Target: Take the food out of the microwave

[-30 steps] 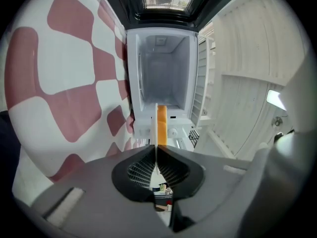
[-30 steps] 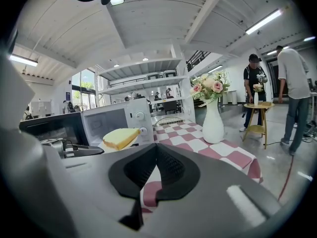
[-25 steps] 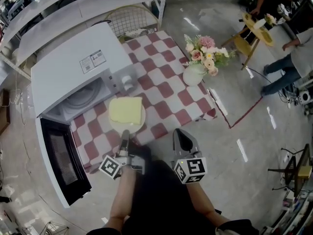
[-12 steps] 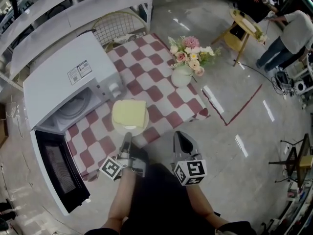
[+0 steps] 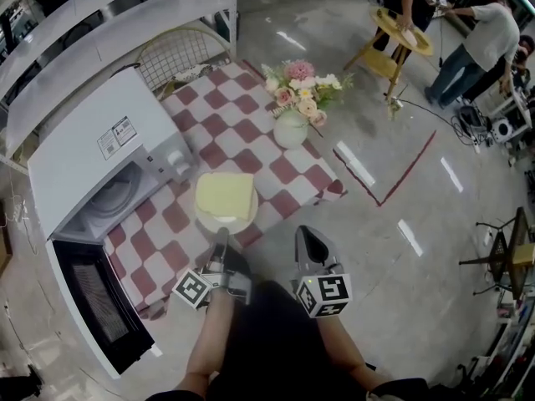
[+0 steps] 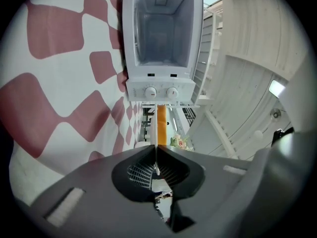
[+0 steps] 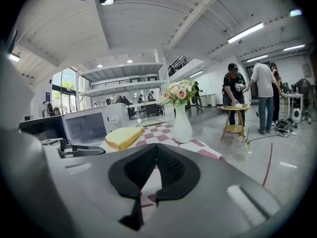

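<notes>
My left gripper (image 5: 221,236), jaws clenched on the white plate (image 5: 219,219) rim, yellow food slice (image 5: 226,194) on the plate, over the checkered tabletop (image 5: 280,172), beside the open microwave (image 5: 88,153), my right gripper (image 5: 311,242), jaws pressed together, empty.

Plate (image 5: 221,221): on the table (image 5: 284,174), near its front edge.
Food (image 5: 224,194): on the plate.
Microwave (image 5: 92,153): left of the plate, on the same table.
Microwave door (image 5: 92,307): front-left of the plate.
Vase (image 5: 291,129): behind the plate, to its right.
</notes>
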`<state>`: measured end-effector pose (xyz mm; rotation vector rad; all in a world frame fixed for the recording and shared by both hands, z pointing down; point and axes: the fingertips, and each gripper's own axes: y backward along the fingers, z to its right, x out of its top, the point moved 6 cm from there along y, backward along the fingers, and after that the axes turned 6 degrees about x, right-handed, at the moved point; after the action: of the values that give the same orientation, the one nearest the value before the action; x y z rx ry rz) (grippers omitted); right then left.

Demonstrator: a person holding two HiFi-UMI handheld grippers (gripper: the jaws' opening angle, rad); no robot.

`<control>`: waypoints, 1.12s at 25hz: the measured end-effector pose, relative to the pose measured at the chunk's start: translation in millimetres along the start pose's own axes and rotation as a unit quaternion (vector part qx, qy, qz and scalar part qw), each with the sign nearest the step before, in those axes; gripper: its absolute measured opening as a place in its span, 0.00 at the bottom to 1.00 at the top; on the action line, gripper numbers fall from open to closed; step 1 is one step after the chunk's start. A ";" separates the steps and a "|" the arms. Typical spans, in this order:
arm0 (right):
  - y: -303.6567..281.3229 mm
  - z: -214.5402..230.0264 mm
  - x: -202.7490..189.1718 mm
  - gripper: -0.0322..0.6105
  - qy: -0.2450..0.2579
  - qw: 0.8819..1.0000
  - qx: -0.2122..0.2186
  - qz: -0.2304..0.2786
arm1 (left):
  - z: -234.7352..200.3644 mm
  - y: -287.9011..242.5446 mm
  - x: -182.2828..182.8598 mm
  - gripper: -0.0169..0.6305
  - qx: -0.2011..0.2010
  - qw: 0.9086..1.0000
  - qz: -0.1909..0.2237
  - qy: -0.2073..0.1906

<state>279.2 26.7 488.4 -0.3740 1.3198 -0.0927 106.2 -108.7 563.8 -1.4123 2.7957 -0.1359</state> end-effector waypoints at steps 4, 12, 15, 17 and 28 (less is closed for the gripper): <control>7.2 5.9 0.6 0.05 -0.002 1.000 -0.013 0.004 | 1.3 -2.5 -7.4 0.06 -0.001 1.000 -0.013 0.002; 15.2 18.3 2.8 0.05 -0.003 0.999 -0.030 0.011 | 3.9 -8.2 -16.6 0.06 -0.004 1.000 -0.020 0.007; 16.6 24.1 5.1 0.05 0.003 0.999 -0.040 0.015 | 4.6 -10.6 -18.8 0.06 -0.005 1.000 -0.020 0.008; 17.9 27.0 6.5 0.05 0.008 0.999 -0.045 0.017 | 5.3 -11.2 -19.7 0.06 -0.005 1.000 -0.020 0.007; 25.9 37.9 6.3 0.05 0.005 0.997 -0.068 0.028 | 6.5 -8.7 -23.4 0.06 -0.003 1.000 -0.024 0.004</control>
<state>313.3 57.3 481.9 -0.4520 1.3488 0.0438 127.4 -95.6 557.2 -1.4839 2.7710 -0.1343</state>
